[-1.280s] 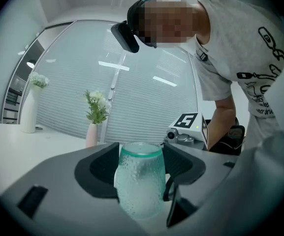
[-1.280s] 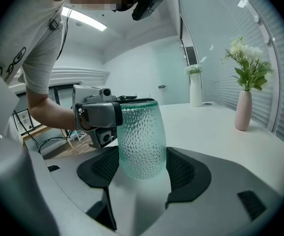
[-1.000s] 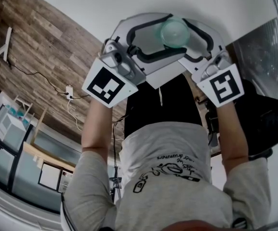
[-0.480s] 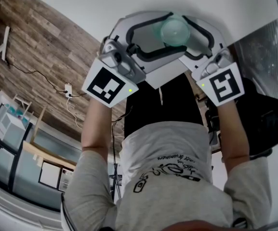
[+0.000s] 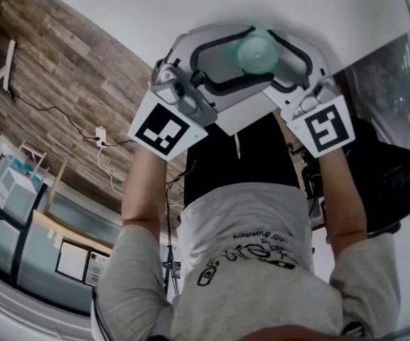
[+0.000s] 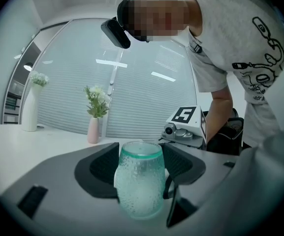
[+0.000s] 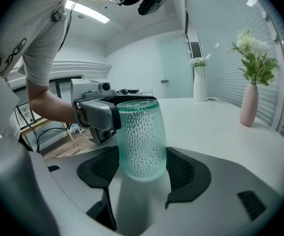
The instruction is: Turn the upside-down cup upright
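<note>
Left hand-held gripper (image 6: 142, 149): jaws wide apart, flanking the cup from its 8 o'clock; gripping nothing.
Cup (image 5: 256, 50): dimpled green glass, standing on the white worktop (image 5: 297, 6) at my 12 o'clock, between both sets of jaws; I judge it not yet turned.
Right hand-held gripper (image 7: 142, 151): jaws likewise spread, in from 4 o'clock; empty.
Risk: both crowd one slick glass; an off-centre squeeze could tip it, or the jaws could clash.
Writing: only square marker patterns (image 5: 165, 130); shirt print (image 5: 240, 254) unreadable.
</note>
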The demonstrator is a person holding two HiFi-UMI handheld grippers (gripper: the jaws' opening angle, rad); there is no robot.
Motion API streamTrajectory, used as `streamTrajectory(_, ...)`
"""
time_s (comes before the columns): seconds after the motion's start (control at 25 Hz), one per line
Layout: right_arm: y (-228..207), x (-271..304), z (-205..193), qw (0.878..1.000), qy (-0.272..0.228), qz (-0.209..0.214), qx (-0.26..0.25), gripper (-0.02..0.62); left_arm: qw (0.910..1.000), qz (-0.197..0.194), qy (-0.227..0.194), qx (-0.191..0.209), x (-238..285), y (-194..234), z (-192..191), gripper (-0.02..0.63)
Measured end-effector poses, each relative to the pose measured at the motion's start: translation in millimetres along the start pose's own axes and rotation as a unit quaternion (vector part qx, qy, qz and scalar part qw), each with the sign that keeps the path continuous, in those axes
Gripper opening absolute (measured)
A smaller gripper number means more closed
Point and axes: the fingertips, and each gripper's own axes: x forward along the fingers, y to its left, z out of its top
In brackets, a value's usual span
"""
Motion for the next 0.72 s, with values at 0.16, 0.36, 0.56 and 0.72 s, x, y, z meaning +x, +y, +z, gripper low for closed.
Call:
streamTrajectory(0.16,-0.2,-0.3,-0.5,1.0,0.01,-0.001,-0.006,0.314,1.0,0.0,0.003,0.002,0.2,0.2,-0.1,0.285)
streamTrajectory(0.36,-0.4,1.1,-0.5,1.0,0.015,-0.005,-0.008,0.314,0.9999,-0.001,0.01,0.011,0.9,-0.8,-1.0,0.285)
streamTrajectory(0.56,-0.5,2.1,0.0,1.0,0.02,-0.005,-0.007,0.316,0.9999,-0.001,0.011,0.01,0.4,-0.2,-0.9,0.285)
streamTrajectory(0.72,0.3,3.0,-3.2,0.999,0.028,-0.005,-0.017,0.315,0.9998,-0.001,0.018,0.007,0.4,-1.2,-4.4,0.287)
